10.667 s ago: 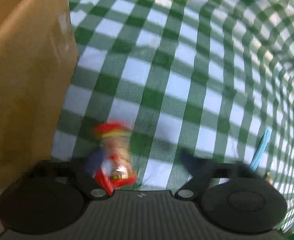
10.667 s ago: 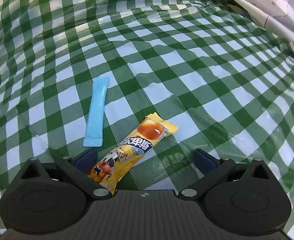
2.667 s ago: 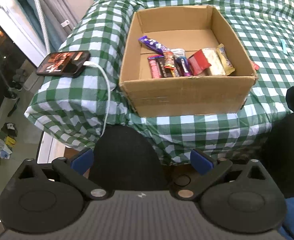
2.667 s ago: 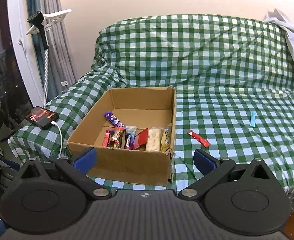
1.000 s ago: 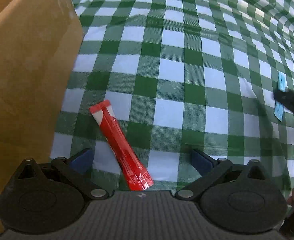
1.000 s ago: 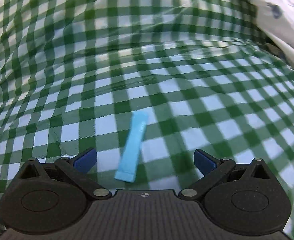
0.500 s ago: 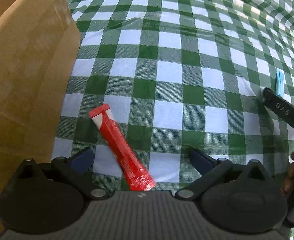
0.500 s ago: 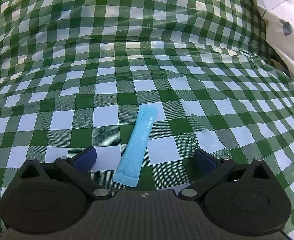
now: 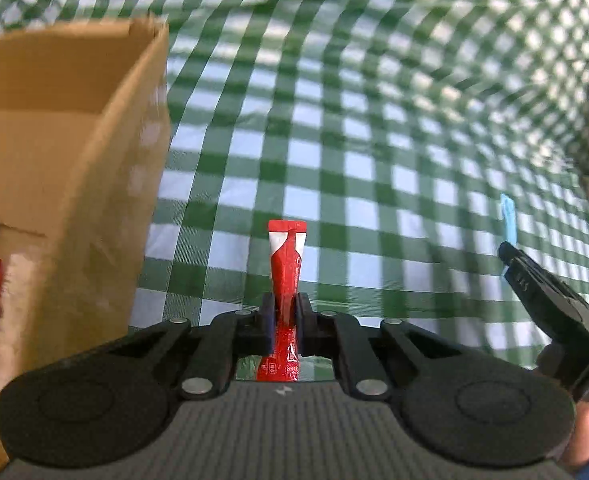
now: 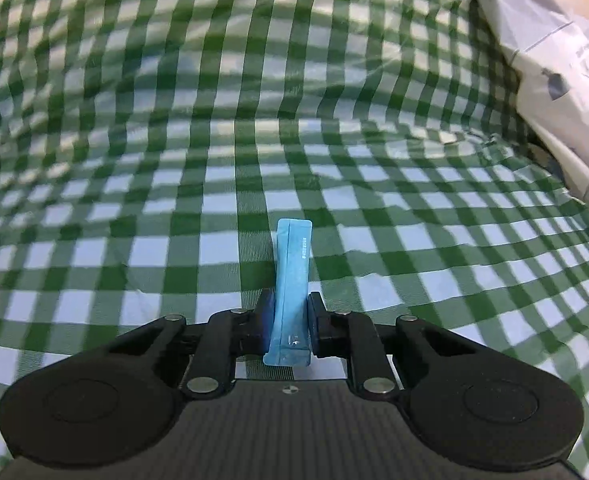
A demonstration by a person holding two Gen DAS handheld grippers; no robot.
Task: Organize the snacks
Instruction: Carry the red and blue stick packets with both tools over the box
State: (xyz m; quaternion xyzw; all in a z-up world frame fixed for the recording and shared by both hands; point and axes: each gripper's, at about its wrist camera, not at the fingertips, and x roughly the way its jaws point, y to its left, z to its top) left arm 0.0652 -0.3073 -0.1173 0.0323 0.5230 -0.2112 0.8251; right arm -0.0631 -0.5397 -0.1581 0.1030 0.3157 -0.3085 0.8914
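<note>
Left wrist view: left gripper (image 9: 284,312) clenched on a red snack stick (image 9: 286,264) beside the cardboard box (image 9: 70,168); right gripper (image 10: 290,314) grasps a blue snack stick (image 10: 292,276).

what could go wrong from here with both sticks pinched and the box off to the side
1. The left tongs pinch the red stick packet near its lower end, so most of it stands free above the pads; it could pivot or slip on the way to the cardboard box.
2. The right tongs hold the blue stick packet the same way, and it looks bent, so the hold may be shallow.
3. The box wall stands tall beside the left tongs; a low carry could catch its rim.
</note>
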